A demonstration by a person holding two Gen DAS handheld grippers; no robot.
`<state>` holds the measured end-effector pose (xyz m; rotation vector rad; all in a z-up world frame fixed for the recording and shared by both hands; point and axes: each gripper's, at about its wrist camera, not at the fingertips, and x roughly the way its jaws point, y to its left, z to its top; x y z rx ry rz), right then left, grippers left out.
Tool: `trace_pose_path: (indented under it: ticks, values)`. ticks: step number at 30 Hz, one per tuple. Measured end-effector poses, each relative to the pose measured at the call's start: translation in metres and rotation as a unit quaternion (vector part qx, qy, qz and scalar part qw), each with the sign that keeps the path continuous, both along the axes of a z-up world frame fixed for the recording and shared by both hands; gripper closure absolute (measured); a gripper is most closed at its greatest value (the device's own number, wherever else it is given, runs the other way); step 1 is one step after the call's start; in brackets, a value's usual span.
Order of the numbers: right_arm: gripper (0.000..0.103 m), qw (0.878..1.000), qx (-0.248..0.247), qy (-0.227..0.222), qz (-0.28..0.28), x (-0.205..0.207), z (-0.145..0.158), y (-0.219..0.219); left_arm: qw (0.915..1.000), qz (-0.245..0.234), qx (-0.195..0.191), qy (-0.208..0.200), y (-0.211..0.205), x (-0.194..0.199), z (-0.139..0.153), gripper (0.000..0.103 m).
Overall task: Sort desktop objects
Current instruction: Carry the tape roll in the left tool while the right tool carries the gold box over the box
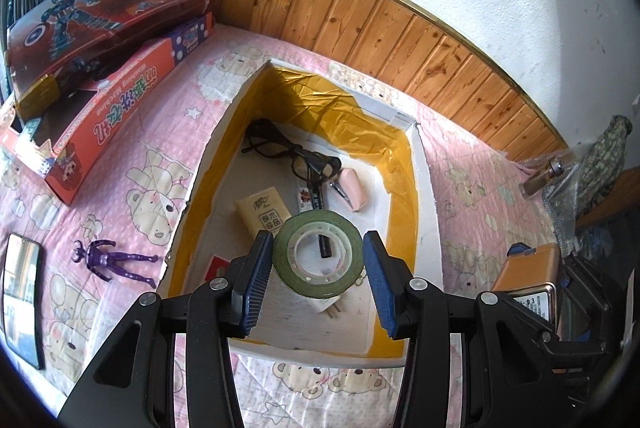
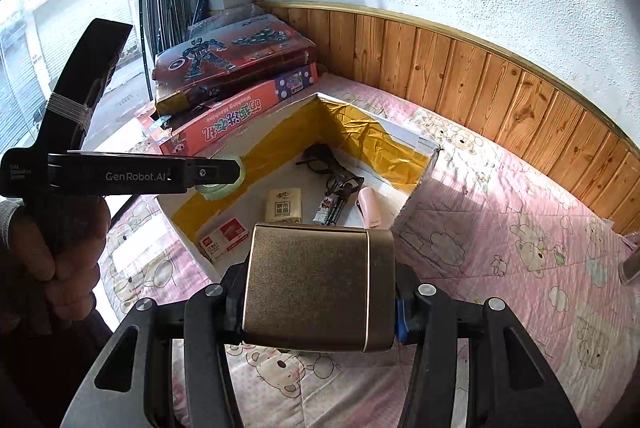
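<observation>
Both grippers are carrying items to the gold-lined white box (image 1: 424, 188) on the pink bear-print quilt (image 1: 132, 156).

The left gripper (image 1: 318, 260) is clamping a green tape roll (image 1: 318, 254) above the box's near end; the right gripper (image 2: 318, 292) is gripping a bronze rectangular metal case (image 2: 316, 284) just short of its near edge. Next, judging by this, each needs lowering inside, then releasing.
</observation>
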<state>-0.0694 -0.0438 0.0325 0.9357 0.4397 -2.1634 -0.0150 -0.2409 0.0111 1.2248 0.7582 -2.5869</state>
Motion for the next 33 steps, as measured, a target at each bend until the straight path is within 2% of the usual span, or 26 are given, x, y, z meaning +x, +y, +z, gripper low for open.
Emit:
trace_pose_path:
  ticks: [12,33]
  values:
    - [0.051,0.999,0.035,0.007,0.017,-0.025,-0.004,-0.031,0.9984,-0.011,-0.032,-0.045,0.010,-0.011,-0.015,0.055]
    - [0.051,0.995,0.090,-0.045,0.026,-0.077,-0.029,-0.070,0.9962,-0.016,-0.042,-0.074,0.011,-0.023,-0.033,0.055]
